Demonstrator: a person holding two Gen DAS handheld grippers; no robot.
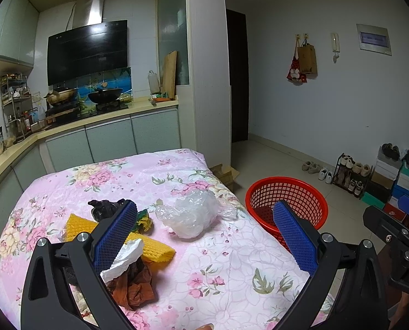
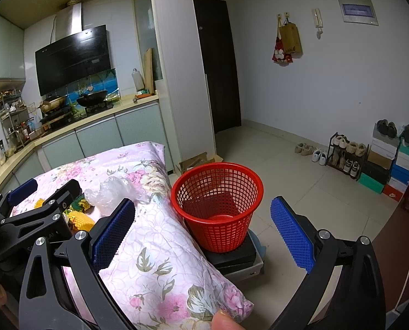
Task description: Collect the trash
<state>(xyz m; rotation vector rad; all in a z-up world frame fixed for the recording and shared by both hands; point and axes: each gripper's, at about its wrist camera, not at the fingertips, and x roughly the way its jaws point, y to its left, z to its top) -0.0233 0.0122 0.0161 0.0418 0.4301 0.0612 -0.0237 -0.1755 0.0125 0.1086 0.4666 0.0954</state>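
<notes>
We hold the left gripper (image 1: 204, 236) over the near part of the floral-covered table (image 1: 231, 261), its blue fingers (image 1: 115, 236) spread wide with nothing between them. The right gripper (image 2: 203, 233) is likewise released and bare, hanging past the table's right edge above the red mesh basket (image 2: 218, 206).

The trash lies on the cloth toward the left and centre. A crumpled clear plastic bag (image 1: 193, 214) sits near the middle of the table, closer to the right edge than the rest, its long axis running roughly left to right. A yellow foam net sleeve (image 1: 149, 247) lies with its long axis slanting from the far left toward the near right. A white tissue (image 1: 124, 261) rests on the sleeve's near end, pointing up toward the far right, and touches a brown crumpled wrapper (image 1: 135, 286) just nearer to us. A black crumpled bag (image 1: 105, 209) sits beyond the sleeve, and a green-and-yellow scrap (image 1: 144, 220) lies just right of it, partly hidden by the left finger.

The basket stands upright, mouth up, on a dark block (image 2: 231, 255) just beside the table's right edge.

On the right gripper's body, seen from the left wrist, we read "DA"; the rest is cut off. Other lettering is too small to read.
</notes>
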